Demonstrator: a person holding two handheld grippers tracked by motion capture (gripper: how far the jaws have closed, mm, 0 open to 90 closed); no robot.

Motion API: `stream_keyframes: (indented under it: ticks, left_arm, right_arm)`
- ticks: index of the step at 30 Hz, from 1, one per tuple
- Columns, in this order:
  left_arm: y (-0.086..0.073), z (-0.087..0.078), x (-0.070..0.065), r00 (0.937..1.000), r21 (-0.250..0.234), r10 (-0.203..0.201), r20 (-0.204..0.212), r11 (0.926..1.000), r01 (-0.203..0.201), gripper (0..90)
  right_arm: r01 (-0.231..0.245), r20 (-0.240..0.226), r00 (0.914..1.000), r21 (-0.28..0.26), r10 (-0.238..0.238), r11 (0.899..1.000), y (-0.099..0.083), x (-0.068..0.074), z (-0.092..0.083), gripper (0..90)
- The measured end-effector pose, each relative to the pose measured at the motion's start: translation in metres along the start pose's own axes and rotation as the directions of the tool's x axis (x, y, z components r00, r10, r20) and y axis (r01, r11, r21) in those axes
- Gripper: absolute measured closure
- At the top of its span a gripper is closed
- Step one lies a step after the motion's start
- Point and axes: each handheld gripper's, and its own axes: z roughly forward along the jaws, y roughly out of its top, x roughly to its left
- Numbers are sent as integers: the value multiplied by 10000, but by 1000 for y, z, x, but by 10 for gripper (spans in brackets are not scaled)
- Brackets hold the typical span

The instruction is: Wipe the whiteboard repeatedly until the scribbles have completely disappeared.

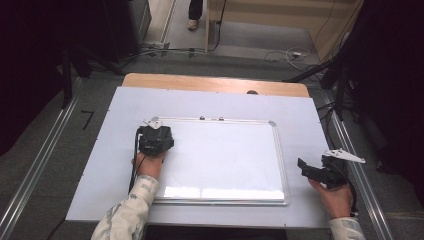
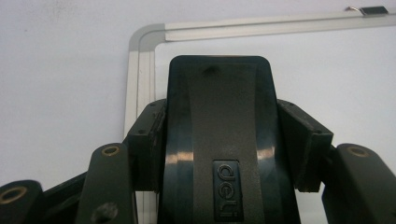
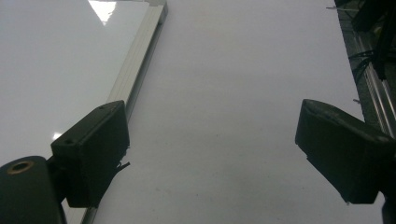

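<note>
High view overhead facing forward, gripper views close, sharing whiteboard (image 1: 225, 155)

The whiteboard (image 1: 225, 155) is plain white with a silver frame, lying on a pale sheet (image 1: 100, 165) over a tan wooden desk (image 1: 210, 82). The eraser (image 2: 219, 140) is glossy black. Both sleeves (image 1: 127, 215) carry a pale camouflage pattern.

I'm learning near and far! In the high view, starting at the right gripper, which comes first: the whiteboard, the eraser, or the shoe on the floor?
From the right gripper:
1. Whiteboard, just to its left.
2. Eraser, in the left gripper across the board.
3. Shoe, on the floor beyond the table.
</note>
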Motion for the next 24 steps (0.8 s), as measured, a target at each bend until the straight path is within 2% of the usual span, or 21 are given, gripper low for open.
stream_keyframes:
  ticks: [6, 13, 18, 24]
  left_arm:
    - [-9, -9, -9, 9994, 21, 289, 207, 9996, -290, 412]
    - [-8, -7, -27, 9978, -30, 486, 447, 9988, -485, 412]
    - [1, 2, -27, 9985, -12, 423, 351, 9991, -423, 411]
    - [6, 7, -17, 9992, -28, 318, 232, 9995, -318, 411]
  right_arm:
    - [12, -8, 10000, -1, -12, 10000, 0, 2, 0, 84]
    - [79, -75, 9999, 4, -79, 10000, 2, 5, 2, 84]
    - [105, -83, 9999, 44, -105, 9999, 2, 5, 3, 84]
    - [114, -74, 9999, 105, -113, 9999, 1, 3, 4, 84]
